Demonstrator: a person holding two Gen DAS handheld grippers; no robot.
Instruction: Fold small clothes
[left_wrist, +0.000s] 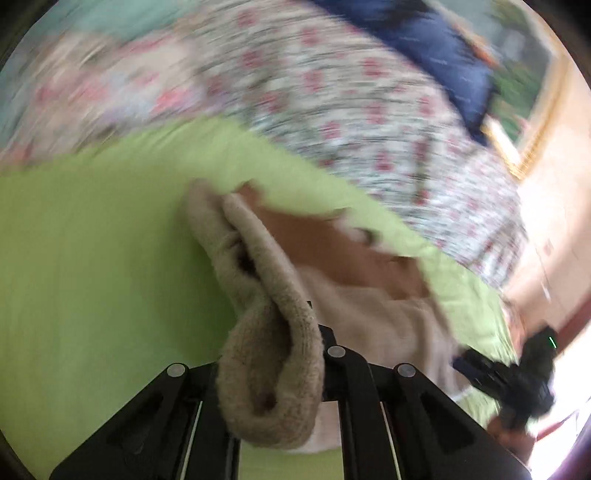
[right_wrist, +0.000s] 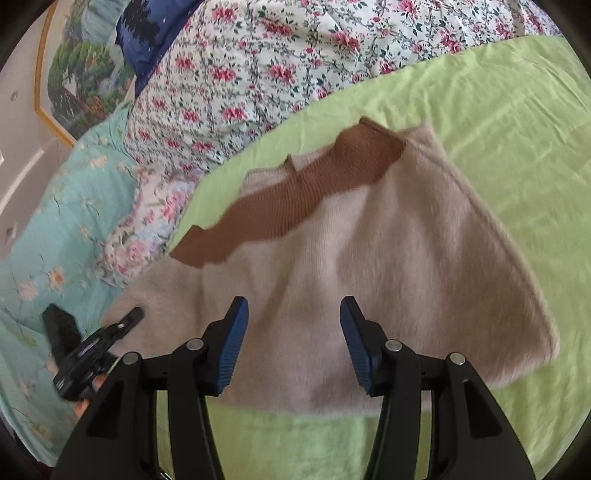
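Observation:
A small beige fuzzy sweater (right_wrist: 388, 258) with a brown ribbed band (right_wrist: 295, 199) lies on a lime green sheet (right_wrist: 517, 147). My right gripper (right_wrist: 293, 317) is open above its near part, blue pads (right_wrist: 231, 347) apart, holding nothing. My left gripper (left_wrist: 288, 354) is shut on a bunched edge of the sweater (left_wrist: 266, 332), which drapes over and hides its fingertips. The left wrist view is blurred. The left gripper also shows in the right wrist view (right_wrist: 92, 347) at the sweater's left edge. The right gripper shows in the left wrist view (left_wrist: 509, 373) at lower right.
A floral quilt (right_wrist: 277, 74) lies behind the green sheet (left_wrist: 74, 258). A turquoise flowered cover (right_wrist: 44, 258) is at left, a dark blue pillow (right_wrist: 155, 33) at the back, and a framed picture (right_wrist: 81, 74) hangs on the wall.

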